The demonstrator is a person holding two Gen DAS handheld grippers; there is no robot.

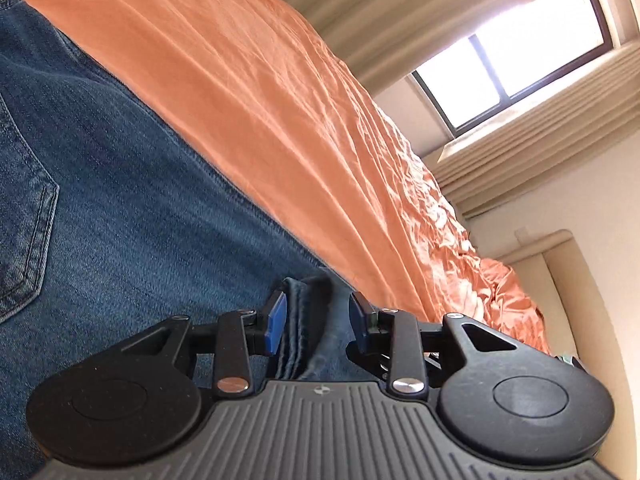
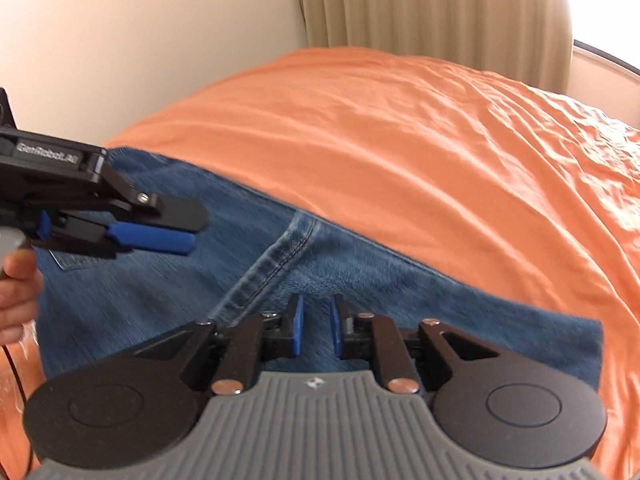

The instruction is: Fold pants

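Blue denim pants (image 1: 120, 184) lie on an orange bedsheet (image 1: 280, 100). In the left wrist view a back pocket (image 1: 24, 208) shows at the left. My left gripper (image 1: 318, 324) is open, with a folded denim edge (image 1: 308, 328) between its blue pads, not pinched. In the right wrist view the pants (image 2: 360, 280) lie flat, a stitched seam (image 2: 272, 264) running diagonally. My right gripper (image 2: 318, 324) is open and empty just above the denim. The left gripper (image 2: 160, 236) also shows there at the left, over the pants, held by a hand (image 2: 16, 292).
The orange sheet (image 2: 440, 140) covers the bed, wrinkled toward the far end. Beige curtains (image 2: 420, 8) and a white wall (image 2: 140, 40) stand behind the bed. A bright window (image 1: 516, 64) and a padded headboard (image 1: 580, 300) show in the left wrist view.
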